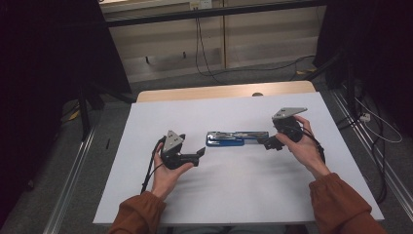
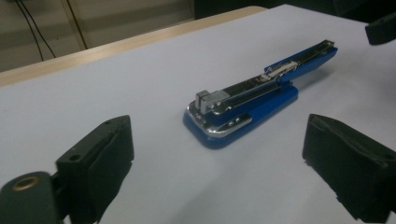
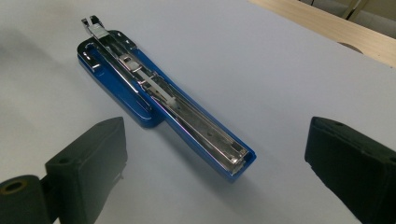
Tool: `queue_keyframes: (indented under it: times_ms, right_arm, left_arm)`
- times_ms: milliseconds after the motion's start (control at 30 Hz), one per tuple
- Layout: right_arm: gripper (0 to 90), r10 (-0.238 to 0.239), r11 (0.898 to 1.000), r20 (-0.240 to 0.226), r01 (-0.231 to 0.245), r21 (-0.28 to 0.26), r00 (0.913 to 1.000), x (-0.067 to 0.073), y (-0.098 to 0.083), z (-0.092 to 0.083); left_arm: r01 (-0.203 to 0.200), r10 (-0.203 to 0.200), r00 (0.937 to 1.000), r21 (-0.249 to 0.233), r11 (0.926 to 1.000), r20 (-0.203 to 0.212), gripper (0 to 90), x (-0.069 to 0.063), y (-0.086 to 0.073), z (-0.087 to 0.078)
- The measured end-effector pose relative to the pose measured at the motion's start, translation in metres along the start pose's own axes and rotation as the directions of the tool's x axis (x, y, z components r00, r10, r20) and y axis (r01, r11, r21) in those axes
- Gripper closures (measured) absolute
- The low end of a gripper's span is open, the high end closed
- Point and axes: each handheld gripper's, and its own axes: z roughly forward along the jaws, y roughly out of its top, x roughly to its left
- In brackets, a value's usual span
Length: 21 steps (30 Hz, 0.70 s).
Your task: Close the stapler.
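While the stapler (image 1: 237, 138) lies swung open at mid-table (image 1: 219, 195), we bring the left gripper (image 1: 200, 153) to its hinged end and the right gripper (image 1: 266, 142) to its far tip, both spread wide and empty, likely so that each can take an end

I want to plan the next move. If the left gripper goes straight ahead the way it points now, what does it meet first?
Probably the blue stapler: its chrome hinge end lies ahead of the open left gripper, slightly off centre. Bare white table lies between them; depth is uncertain.
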Motion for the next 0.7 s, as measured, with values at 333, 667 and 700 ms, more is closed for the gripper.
queue_keyframes:
  times_ms: [333, 667, 700]
  right_arm:
    - [5.6, -0.002, 1.000, -0.002, 0.002, -0.007, 1.0000, 0.001, -0.006, -0.006]
    - [5.6, 0.007, 1.000, 0.000, -0.007, -0.010, 1.0000, -0.003, -0.010, -0.008]
    - [5.6, 0.006, 1.000, -0.002, -0.006, -0.011, 1.0000, -0.003, -0.010, -0.008]
  left_arm:
    - [0.004, -0.004, 0.9999, -0.018, 0.9998, 0.010, 36.5, -0.002, 0.009, 0.017]
    - [-0.012, 0.012, 0.9988, -0.001, 0.9999, 0.047, 78.2, -0.005, 0.007, 0.024]
    - [-0.016, 0.015, 0.9984, 0.004, 0.9999, 0.054, 81.4, -0.005, 0.007, 0.025]
